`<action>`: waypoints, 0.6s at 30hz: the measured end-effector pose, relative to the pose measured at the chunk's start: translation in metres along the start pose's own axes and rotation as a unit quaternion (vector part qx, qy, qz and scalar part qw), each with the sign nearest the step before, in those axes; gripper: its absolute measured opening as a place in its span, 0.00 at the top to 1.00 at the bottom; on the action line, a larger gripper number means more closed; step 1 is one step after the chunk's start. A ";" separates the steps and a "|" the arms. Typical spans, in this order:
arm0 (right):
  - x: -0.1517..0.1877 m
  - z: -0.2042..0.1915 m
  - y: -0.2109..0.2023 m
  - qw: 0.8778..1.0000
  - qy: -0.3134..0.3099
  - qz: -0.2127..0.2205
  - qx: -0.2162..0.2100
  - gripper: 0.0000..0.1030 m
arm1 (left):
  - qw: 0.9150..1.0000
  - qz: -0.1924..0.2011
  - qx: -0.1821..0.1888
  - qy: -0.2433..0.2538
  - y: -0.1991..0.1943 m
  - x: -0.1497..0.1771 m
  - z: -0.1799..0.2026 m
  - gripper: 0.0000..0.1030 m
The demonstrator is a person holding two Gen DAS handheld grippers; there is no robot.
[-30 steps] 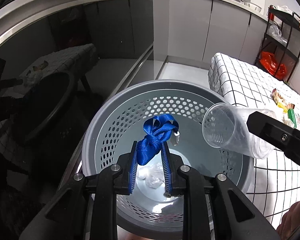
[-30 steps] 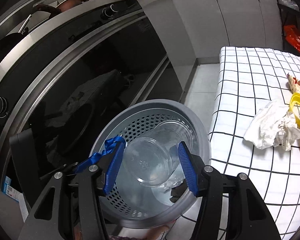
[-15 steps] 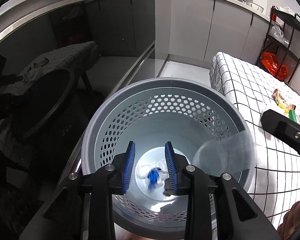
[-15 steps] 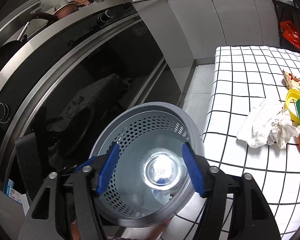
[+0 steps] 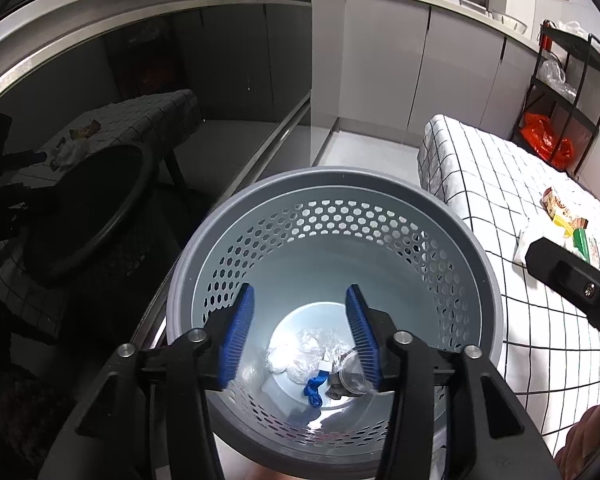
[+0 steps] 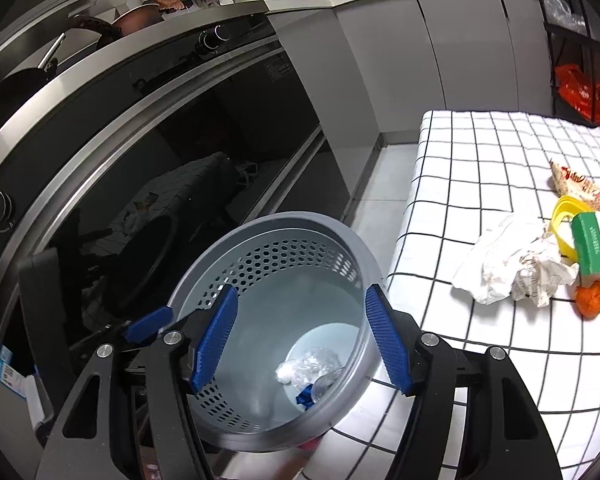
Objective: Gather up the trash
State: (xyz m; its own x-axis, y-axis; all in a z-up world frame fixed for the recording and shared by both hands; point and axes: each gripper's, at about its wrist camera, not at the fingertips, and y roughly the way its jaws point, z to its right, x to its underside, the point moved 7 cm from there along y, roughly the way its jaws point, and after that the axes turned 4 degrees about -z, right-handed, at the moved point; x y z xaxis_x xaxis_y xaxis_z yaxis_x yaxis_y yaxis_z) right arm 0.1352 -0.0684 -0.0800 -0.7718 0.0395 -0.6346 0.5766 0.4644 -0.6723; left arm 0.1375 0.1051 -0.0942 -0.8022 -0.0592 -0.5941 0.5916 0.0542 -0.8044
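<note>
Ribbon (image 5: pixel 314 390) and cup (image 5: pixel 354 374) now lie at the bottom of the bin (image 5: pixel 476 256), both dropped in the last second. Left gripper (image 5: pixel 300 336) has just been opening, nothing between its jaws. Right gripper (image 6: pixel 304 338) is spread wide, empty too. Paper wad (image 6: pixel 512 270), box (image 6: pixel 594 246) and wrapper (image 6: pixel 580 186) are still on the table (image 6: pixel 460 152): those next.
</note>
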 end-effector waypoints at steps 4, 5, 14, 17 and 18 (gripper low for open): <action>0.000 0.001 -0.005 1.000 -0.007 0.010 0.015 0.34 | 1.000 0.018 -0.006 0.004 -0.007 -0.002 0.001 0.42; 0.000 0.001 -0.007 1.000 -0.010 0.013 0.018 0.34 | 1.000 0.021 -0.008 0.005 -0.008 -0.002 0.002 0.40; -0.001 0.009 -0.025 0.996 -0.032 0.049 0.064 0.21 | 0.999 0.042 -0.005 0.010 -0.016 -0.005 0.009 0.27; 0.000 0.017 -0.033 0.995 -0.035 0.057 0.078 0.19 | 0.999 0.050 -0.007 0.018 -0.019 -0.005 0.014 0.24; 0.001 0.020 -0.036 0.994 -0.036 0.060 0.082 0.19 | 0.998 0.053 -0.008 0.021 -0.021 -0.004 0.016 0.23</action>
State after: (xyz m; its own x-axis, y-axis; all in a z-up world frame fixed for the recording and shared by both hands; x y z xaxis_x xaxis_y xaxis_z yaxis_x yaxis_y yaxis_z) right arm 0.1191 -0.1029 -0.0635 -0.6776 0.0194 -0.7352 0.7035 0.3086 -0.6402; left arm 0.1302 0.0883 -0.0751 -0.7376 -0.0102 -0.6752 0.6728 0.0738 -0.7361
